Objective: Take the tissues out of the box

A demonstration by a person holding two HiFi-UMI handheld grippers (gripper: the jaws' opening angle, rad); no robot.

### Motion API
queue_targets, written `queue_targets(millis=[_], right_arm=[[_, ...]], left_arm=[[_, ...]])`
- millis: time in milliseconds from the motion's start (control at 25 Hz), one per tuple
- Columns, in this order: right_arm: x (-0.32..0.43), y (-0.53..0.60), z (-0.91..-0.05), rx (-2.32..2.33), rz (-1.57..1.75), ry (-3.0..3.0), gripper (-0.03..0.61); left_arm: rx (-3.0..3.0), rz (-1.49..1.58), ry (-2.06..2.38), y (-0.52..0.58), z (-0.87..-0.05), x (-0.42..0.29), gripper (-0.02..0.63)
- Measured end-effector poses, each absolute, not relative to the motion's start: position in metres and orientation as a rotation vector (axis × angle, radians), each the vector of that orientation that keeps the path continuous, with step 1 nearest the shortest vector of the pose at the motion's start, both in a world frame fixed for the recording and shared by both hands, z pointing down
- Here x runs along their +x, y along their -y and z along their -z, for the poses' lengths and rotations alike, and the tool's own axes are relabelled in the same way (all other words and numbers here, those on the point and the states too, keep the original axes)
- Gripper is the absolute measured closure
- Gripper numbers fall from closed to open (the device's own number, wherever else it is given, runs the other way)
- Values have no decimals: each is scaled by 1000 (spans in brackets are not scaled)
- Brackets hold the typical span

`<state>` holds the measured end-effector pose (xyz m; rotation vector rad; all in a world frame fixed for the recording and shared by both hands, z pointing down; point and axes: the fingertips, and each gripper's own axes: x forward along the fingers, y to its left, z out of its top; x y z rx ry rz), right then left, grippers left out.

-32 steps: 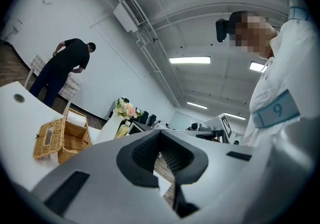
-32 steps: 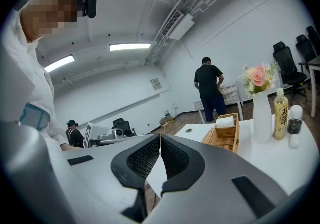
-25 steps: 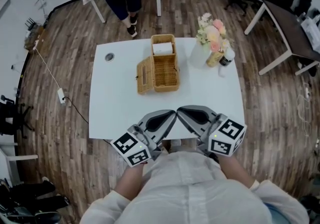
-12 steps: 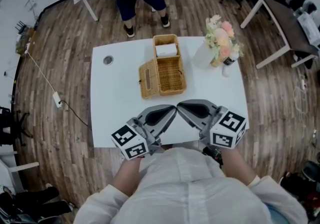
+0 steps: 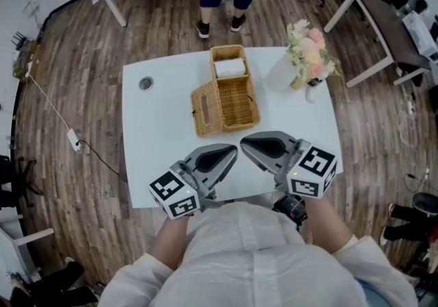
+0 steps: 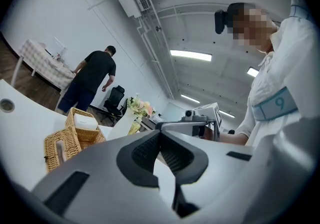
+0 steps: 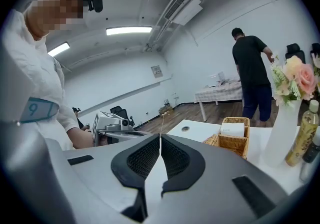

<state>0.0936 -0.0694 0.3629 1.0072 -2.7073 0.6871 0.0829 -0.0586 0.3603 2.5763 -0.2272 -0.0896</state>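
Head view: left gripper [image 5: 231, 152] and right gripper [image 5: 245, 141] low over white table [image 5: 150, 141], jaws pressed together on nothing. Open wicker box [image 5: 236, 104] straight ahead of the 2 tips, long axis pointing away; white tissue pack [image 5: 229, 68] at its far end. Right tip slightly nearer.

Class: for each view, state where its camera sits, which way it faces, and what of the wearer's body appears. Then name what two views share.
Head view: on the wearer's head, facing steeply down at the white table; shows torso, forearms, left gripper and right gripper.
Left gripper view: riding that gripper, facing along its shut jaws across the table; torso at right.
Right gripper view: riding that gripper, facing across the table, jaws shut, flowers rightward; torso at left.
Shared: all show the wicker basket holding the tissue pack.
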Motion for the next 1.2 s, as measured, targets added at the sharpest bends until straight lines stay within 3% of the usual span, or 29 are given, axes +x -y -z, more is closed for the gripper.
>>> queue_targets(millis=[400,1000,1080,1200], right_arm=[[92,94,-383,897,-449,2552,545],[91,137,-429,633,-365,2327,541],[92,141,-435,617,-356,2294,530],[97,149,-445,595,-351,2246,456]], left_arm=[[2566,54,224,77,-369,64,612],[2532,83,247,99,-381,44,612],[2532,84,246,101,-383,43,612],[2529,91,249,105,-385,43,611]])
